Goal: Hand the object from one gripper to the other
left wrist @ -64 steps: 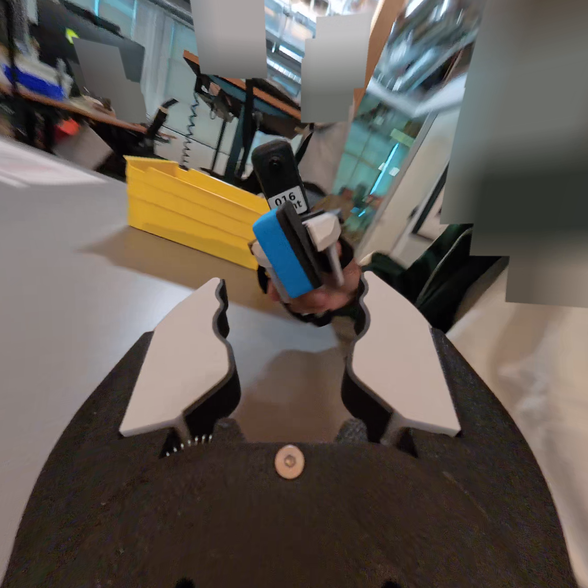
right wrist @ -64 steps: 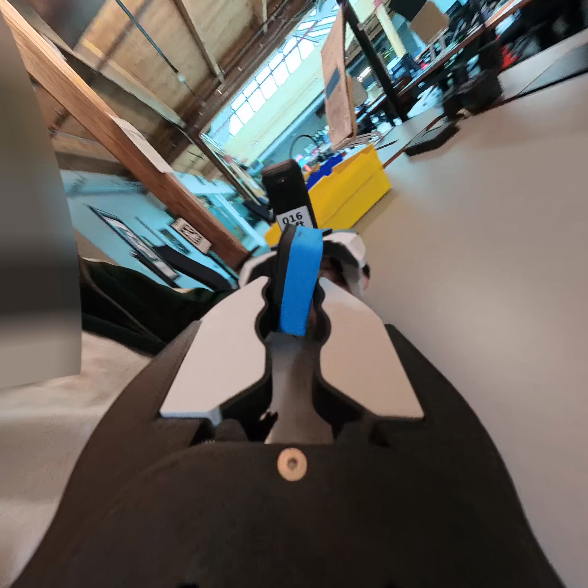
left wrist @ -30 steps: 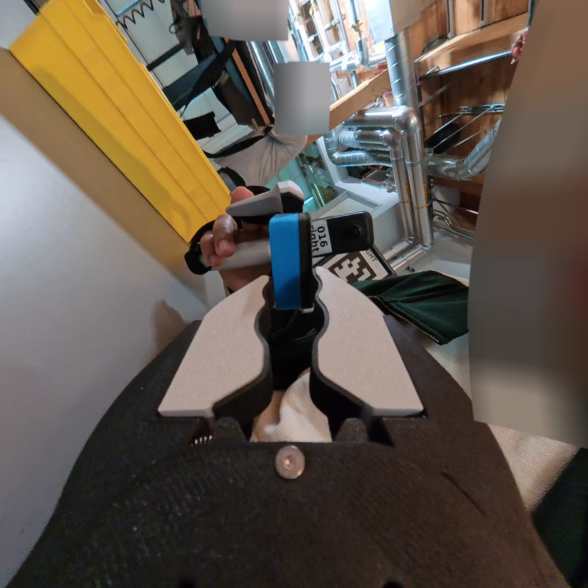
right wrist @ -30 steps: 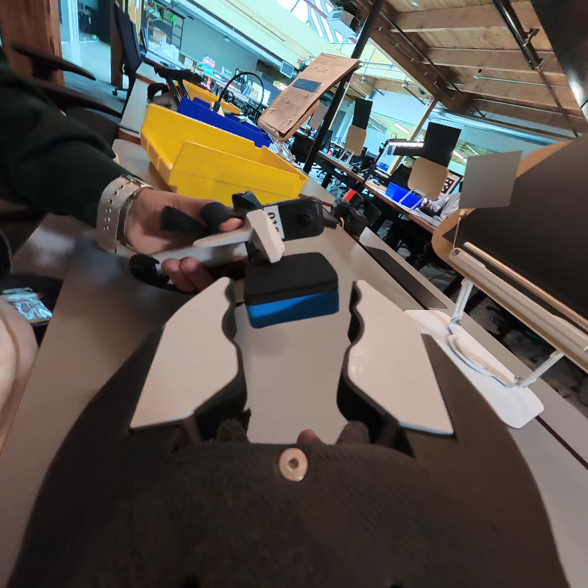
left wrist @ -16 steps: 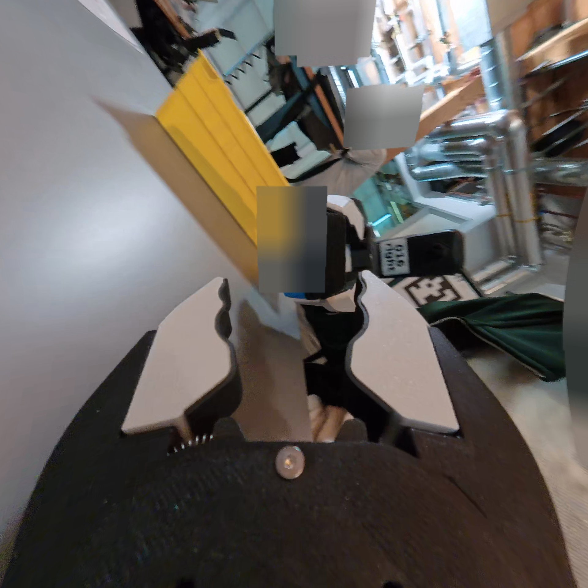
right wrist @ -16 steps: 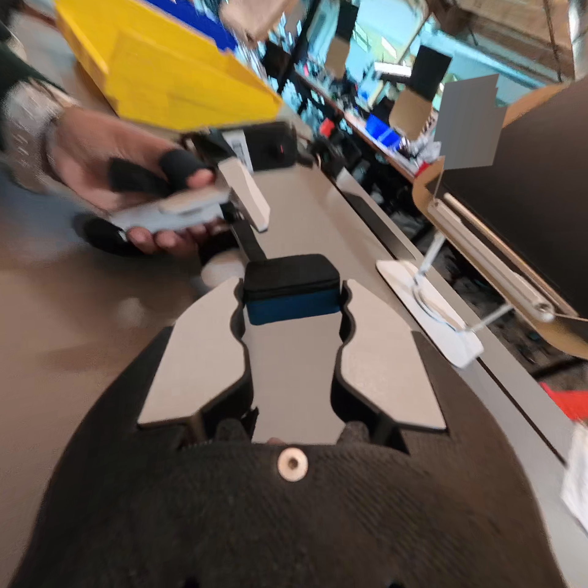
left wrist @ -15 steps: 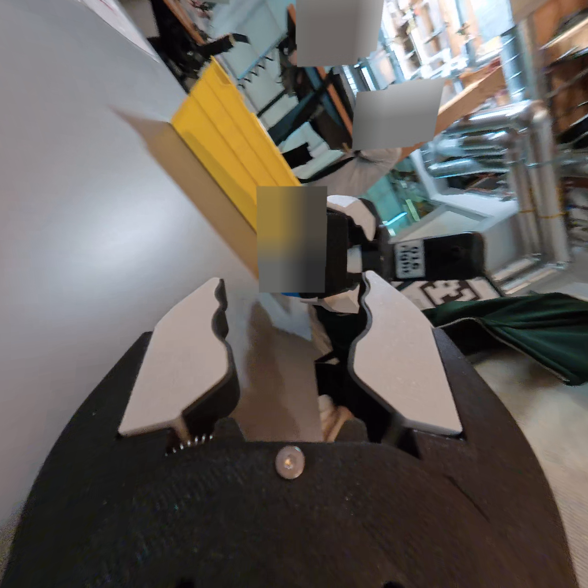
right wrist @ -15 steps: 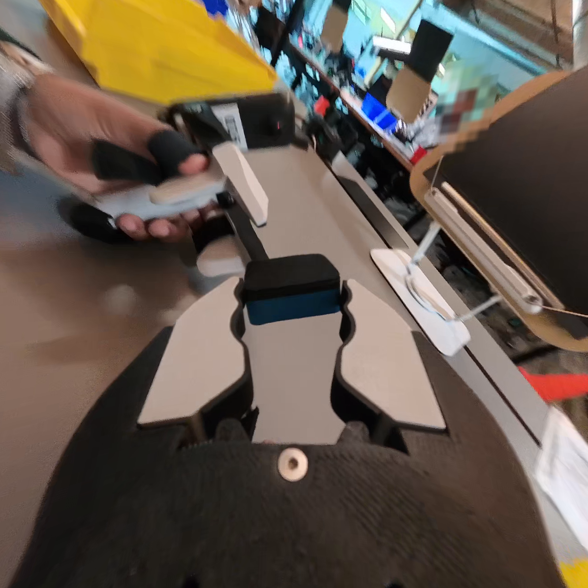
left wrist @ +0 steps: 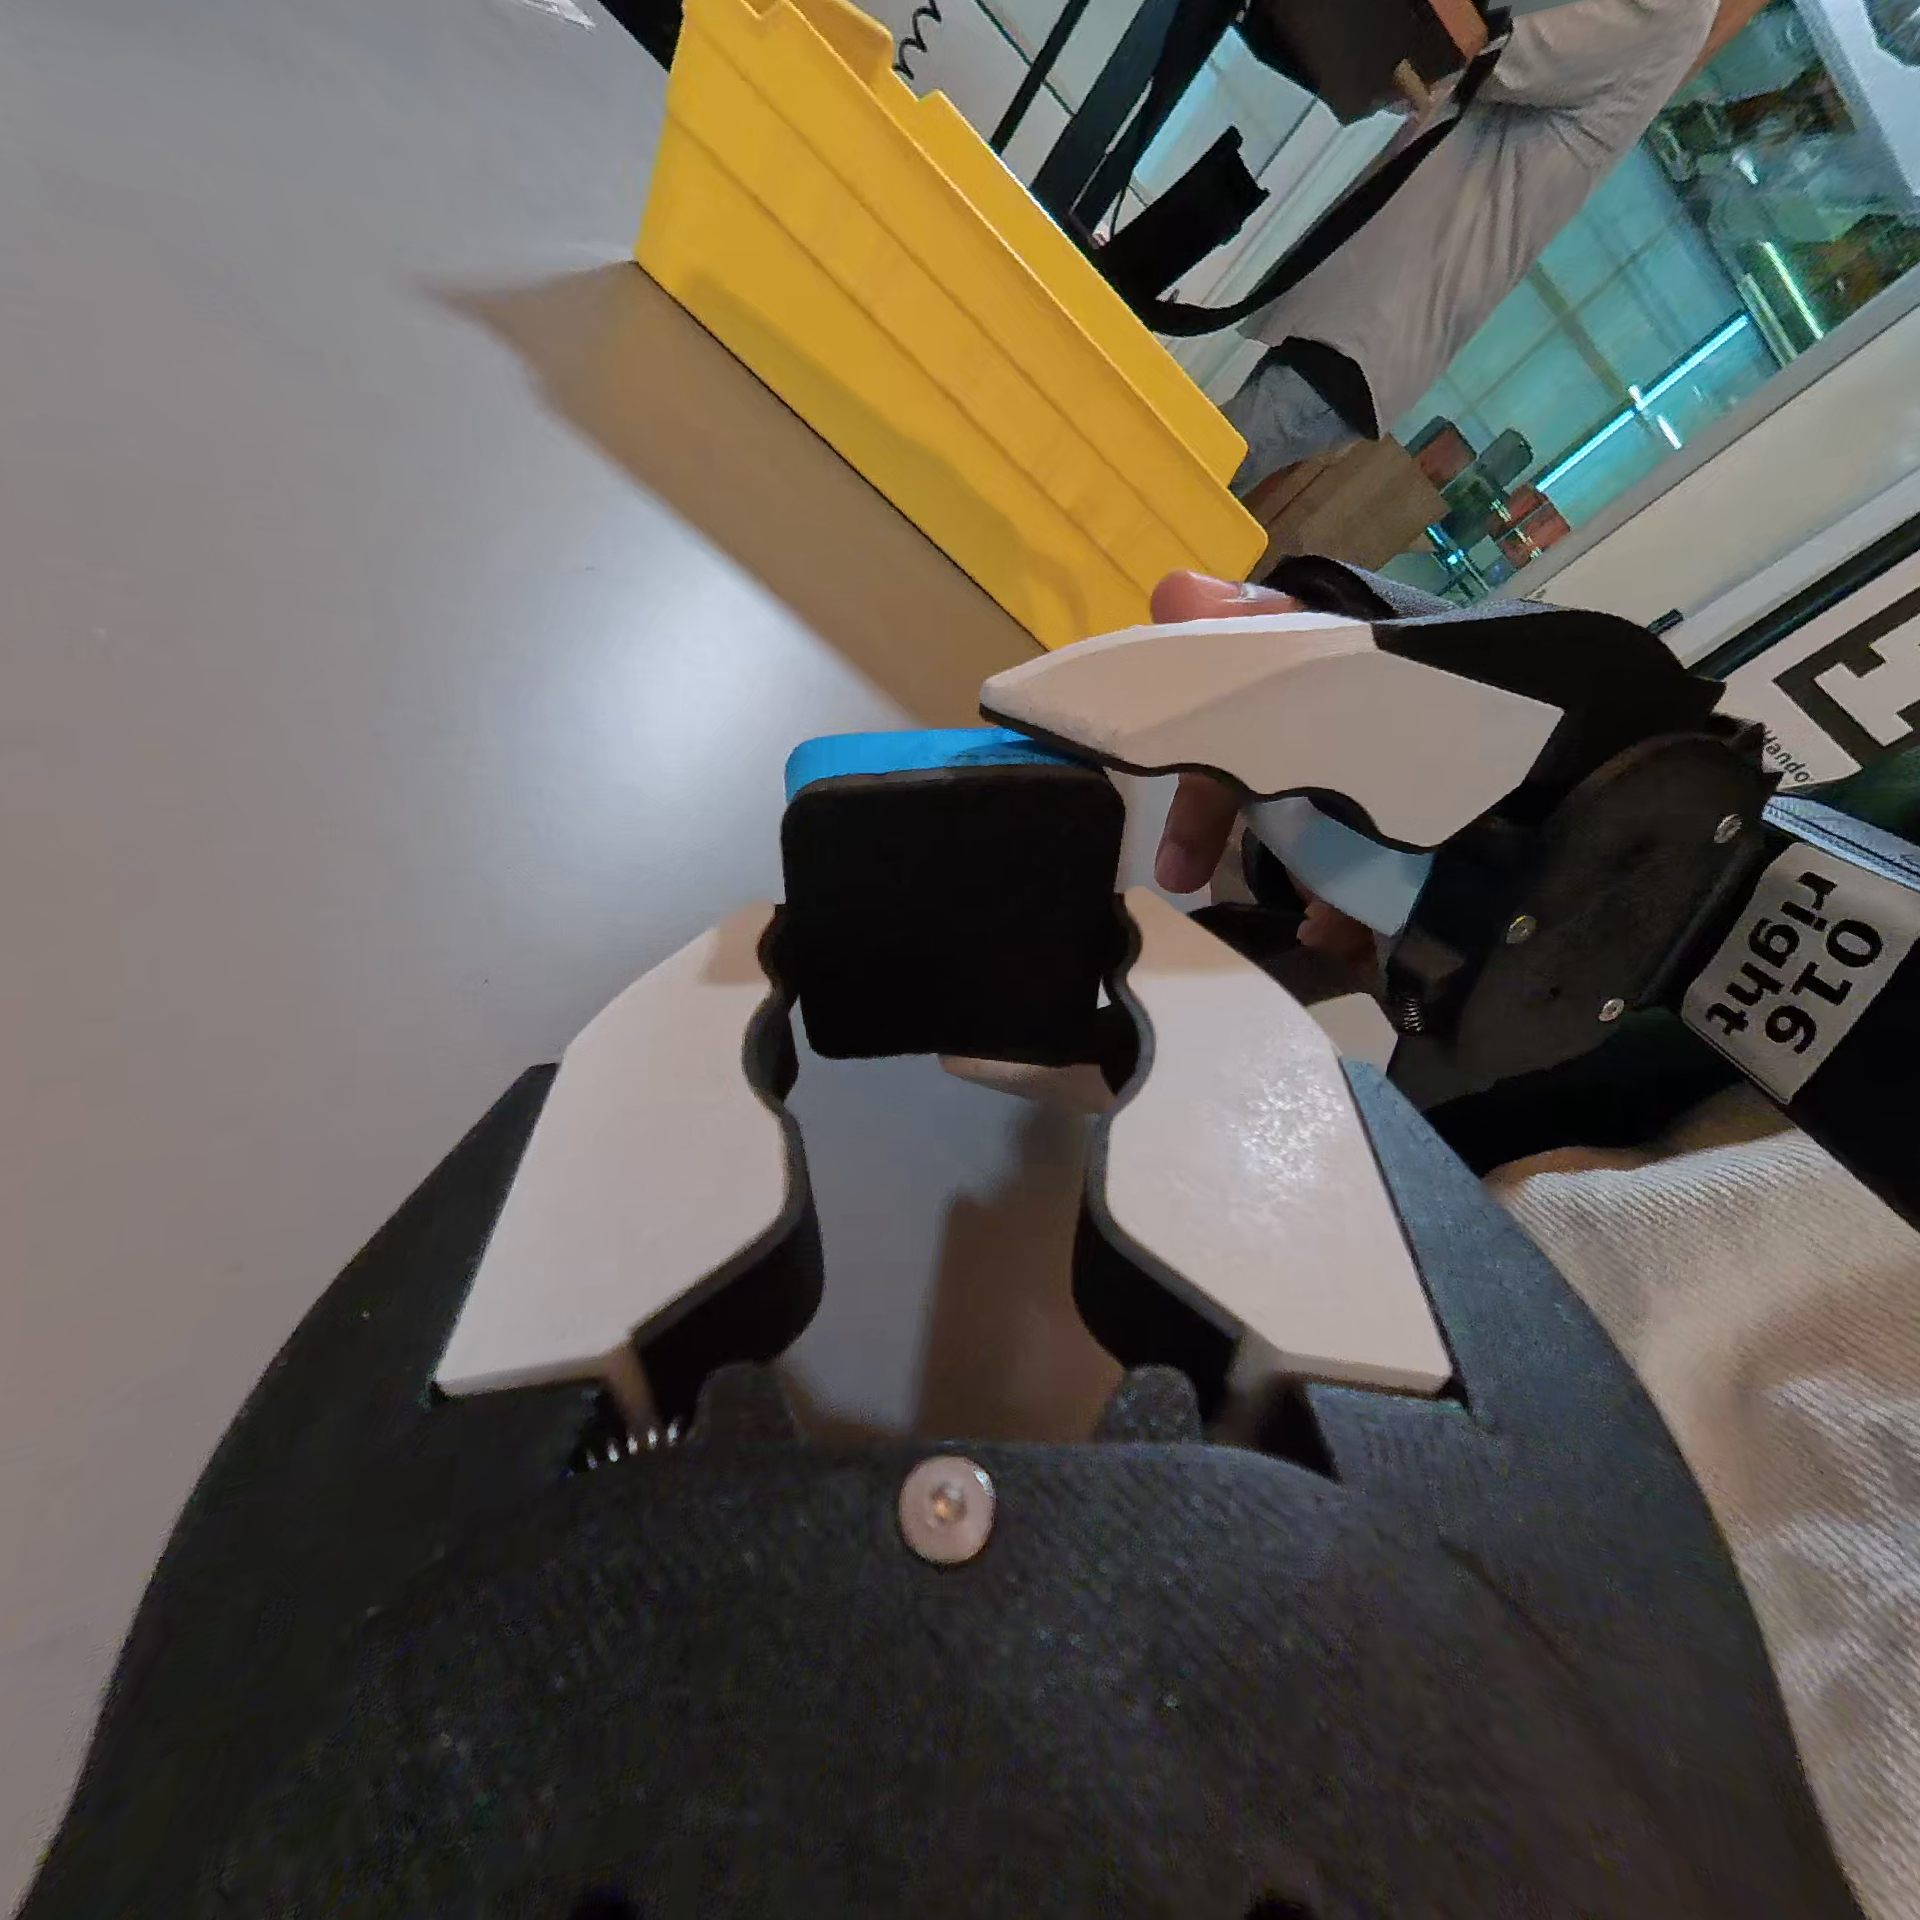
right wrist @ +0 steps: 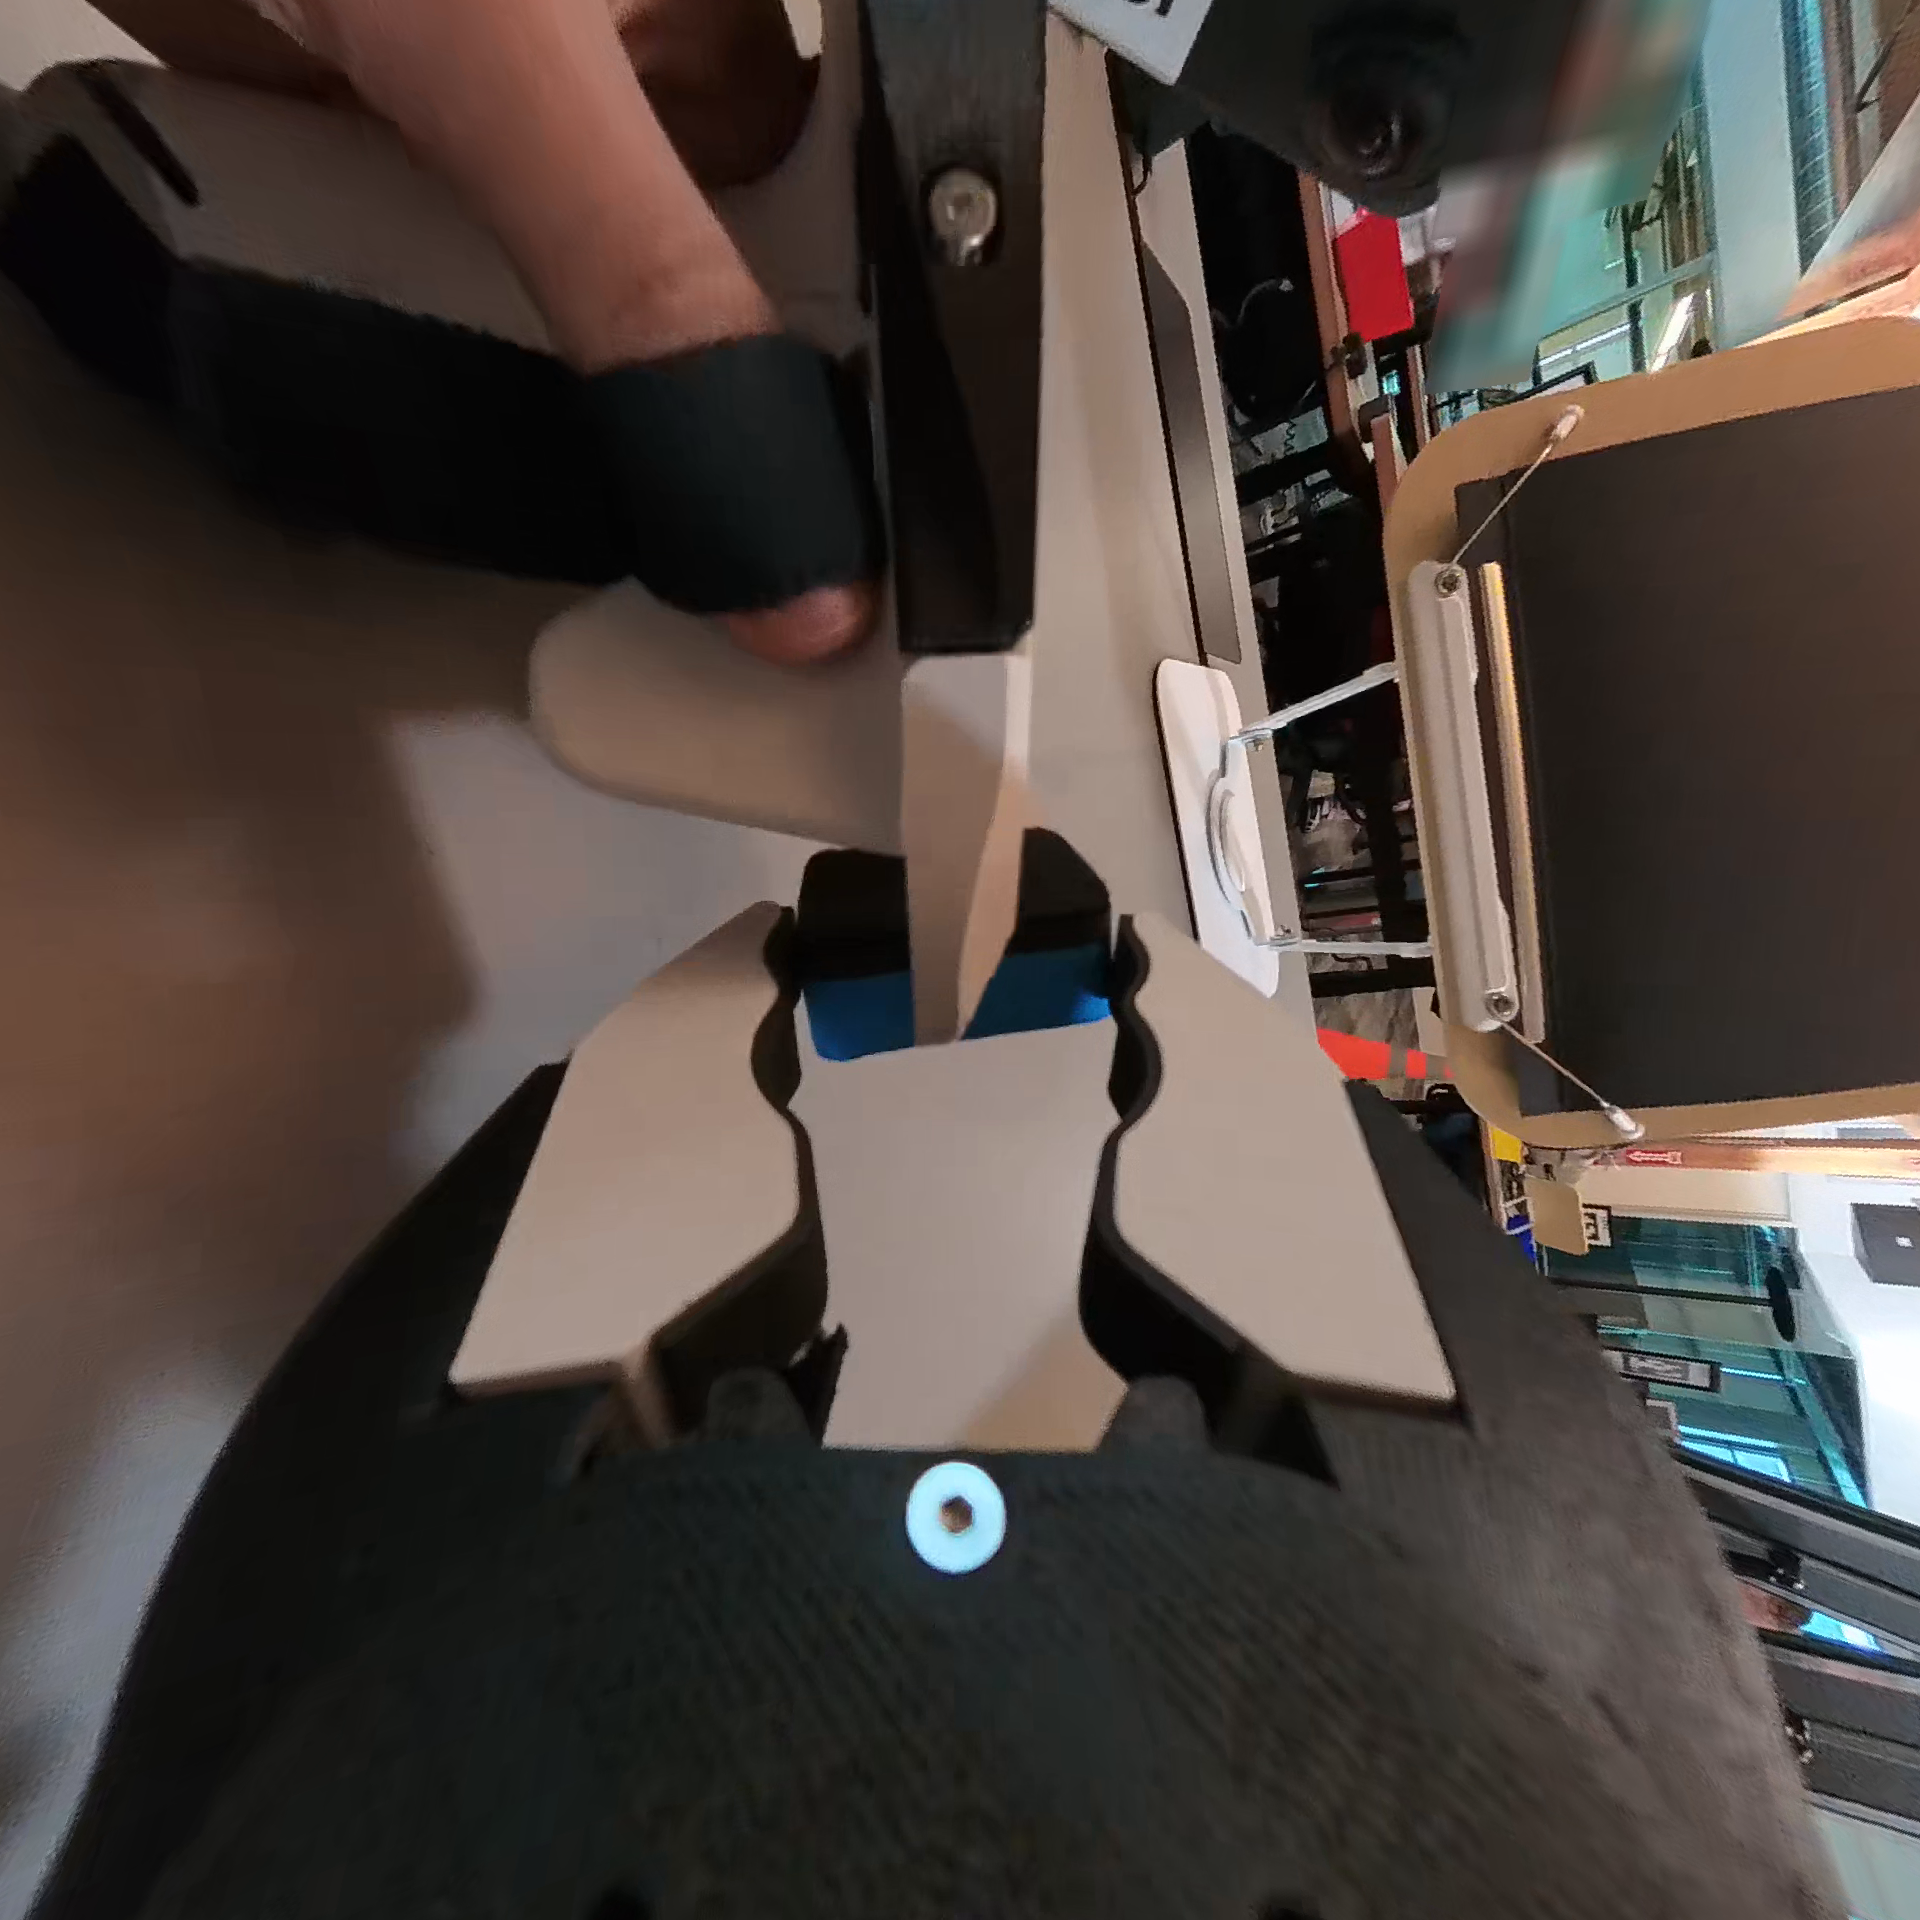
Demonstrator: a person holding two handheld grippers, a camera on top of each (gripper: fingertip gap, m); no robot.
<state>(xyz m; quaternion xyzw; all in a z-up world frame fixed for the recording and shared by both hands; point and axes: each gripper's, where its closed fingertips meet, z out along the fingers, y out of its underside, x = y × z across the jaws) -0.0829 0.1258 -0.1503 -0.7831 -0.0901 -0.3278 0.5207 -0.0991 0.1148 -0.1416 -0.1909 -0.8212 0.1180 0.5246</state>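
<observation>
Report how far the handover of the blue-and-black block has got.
Done: both claws are at the blue-and-black block. In hand: the left claw has its fingers on either side of it, and so does the right claw, so both seem to grip. Left: one claw must open and draw away.

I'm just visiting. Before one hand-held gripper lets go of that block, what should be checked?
1. Right hand-held gripper clamps the block: ok.
2. Left hand-held gripper has its fingers on both sides of the block: ok.
3. Left grip is firm enough to carry it alone: cannot tell.
4. The two grippers' fingers are not jammed together: cannot tell.
5. Yellow bin is out of the way: ok.
</observation>
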